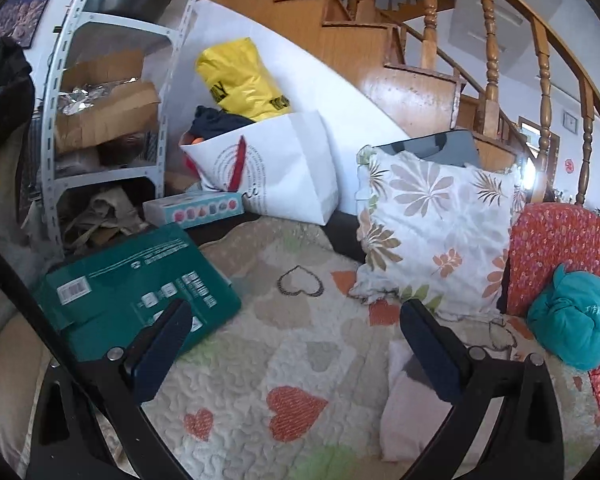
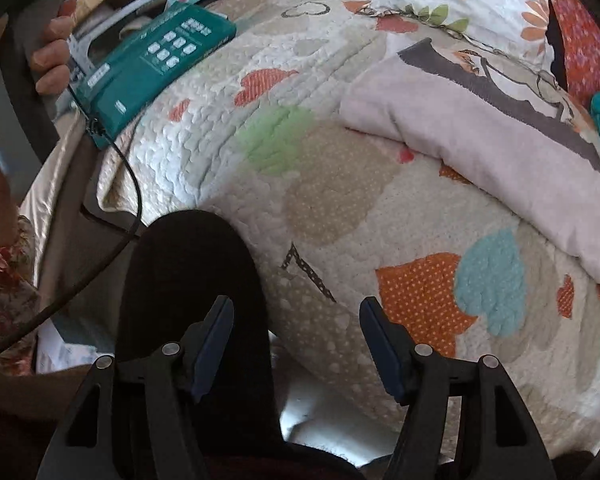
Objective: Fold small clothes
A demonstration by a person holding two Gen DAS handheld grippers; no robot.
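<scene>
Both tools released, nothing held: left tool (image 1: pixel 296 352) hovers over the quilt (image 1: pixel 284 340); right tool (image 2: pixel 296 344) tips down, likely lining up on the pink garment (image 2: pixel 480 152) to its right.

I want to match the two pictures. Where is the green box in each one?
Left wrist view: the green box lies lower left on the quilt, just behind the left finger.
Right wrist view: the green box lies upper left, at the quilt's edge, near a hand.
Shared landmark: the pink cloth on the quilt, right of the box in both.
</scene>
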